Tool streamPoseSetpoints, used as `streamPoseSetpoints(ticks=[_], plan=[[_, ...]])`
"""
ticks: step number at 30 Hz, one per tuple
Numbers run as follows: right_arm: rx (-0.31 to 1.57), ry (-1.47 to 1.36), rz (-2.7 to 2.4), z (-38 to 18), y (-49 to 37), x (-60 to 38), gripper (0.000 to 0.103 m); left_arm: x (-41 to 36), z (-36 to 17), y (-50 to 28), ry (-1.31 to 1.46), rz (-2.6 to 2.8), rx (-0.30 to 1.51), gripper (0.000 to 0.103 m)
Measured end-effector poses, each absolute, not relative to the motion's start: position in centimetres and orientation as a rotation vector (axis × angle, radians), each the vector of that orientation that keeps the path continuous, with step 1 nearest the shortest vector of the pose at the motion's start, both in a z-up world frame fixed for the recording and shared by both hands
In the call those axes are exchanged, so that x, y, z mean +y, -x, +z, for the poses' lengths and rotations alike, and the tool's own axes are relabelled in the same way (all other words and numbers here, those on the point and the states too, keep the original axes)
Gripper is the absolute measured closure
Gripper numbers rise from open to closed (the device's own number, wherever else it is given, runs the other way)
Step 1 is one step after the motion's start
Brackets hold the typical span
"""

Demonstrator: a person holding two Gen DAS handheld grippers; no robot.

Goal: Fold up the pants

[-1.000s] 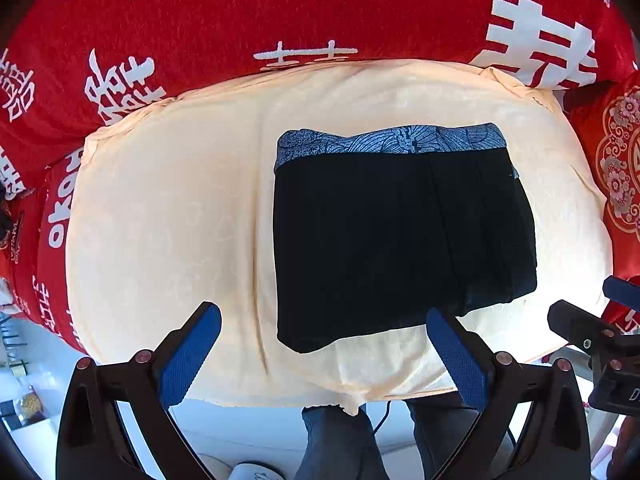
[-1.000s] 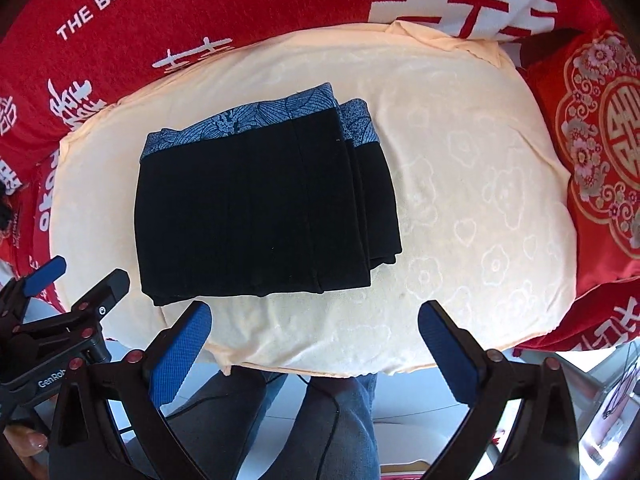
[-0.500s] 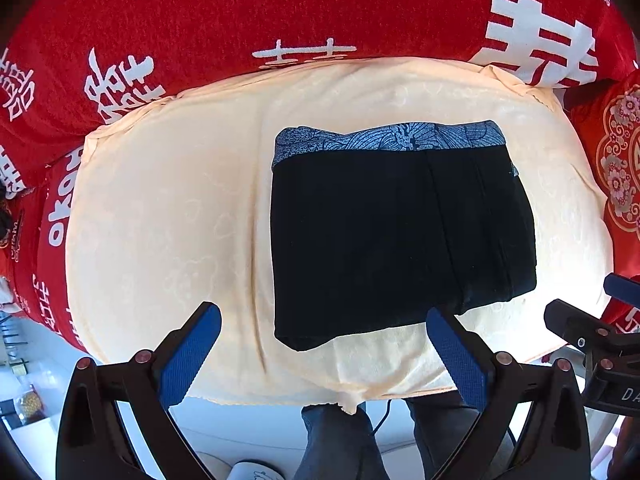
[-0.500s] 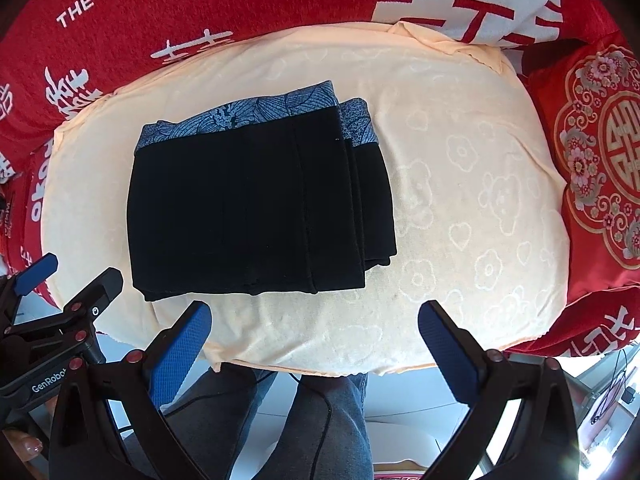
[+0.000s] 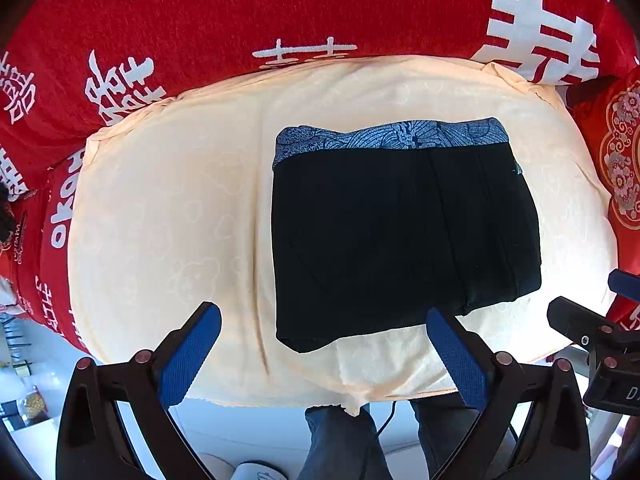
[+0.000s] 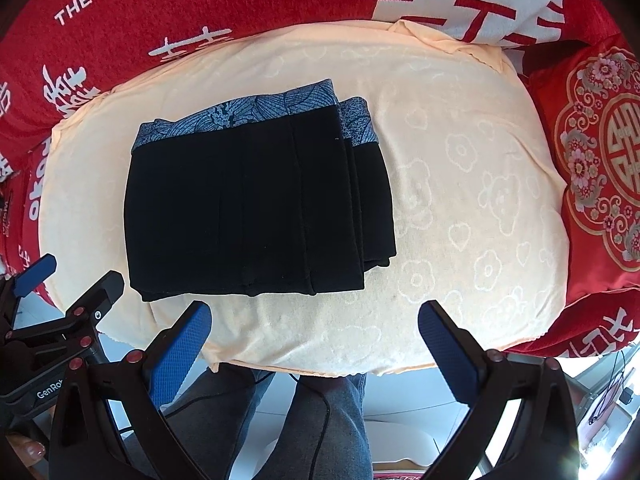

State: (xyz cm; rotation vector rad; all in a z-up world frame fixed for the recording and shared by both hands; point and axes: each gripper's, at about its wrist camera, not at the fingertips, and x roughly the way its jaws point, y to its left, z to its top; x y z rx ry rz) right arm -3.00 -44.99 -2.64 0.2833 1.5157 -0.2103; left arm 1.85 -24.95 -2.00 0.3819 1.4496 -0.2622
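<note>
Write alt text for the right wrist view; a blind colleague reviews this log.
Folded black pants with a blue patterned waistband lie on a peach towel over a red cloth. The open right gripper hovers at the towel's near edge, holding nothing; the left gripper shows at lower left.

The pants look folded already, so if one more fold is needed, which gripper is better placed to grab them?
Probably left. The pants lie ahead of the open left gripper, near edge between its fingers. The open right gripper faces mostly bare towel.
</note>
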Motion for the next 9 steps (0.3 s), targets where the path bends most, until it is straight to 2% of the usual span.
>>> streamPoseSetpoints(ticks=[9], plan=[[1.52,-0.276,-0.216,-2.73,2.9,-44.96,0.0,-24.96,-1.81,-1.81,-0.363,-0.284,1.439,0.0]])
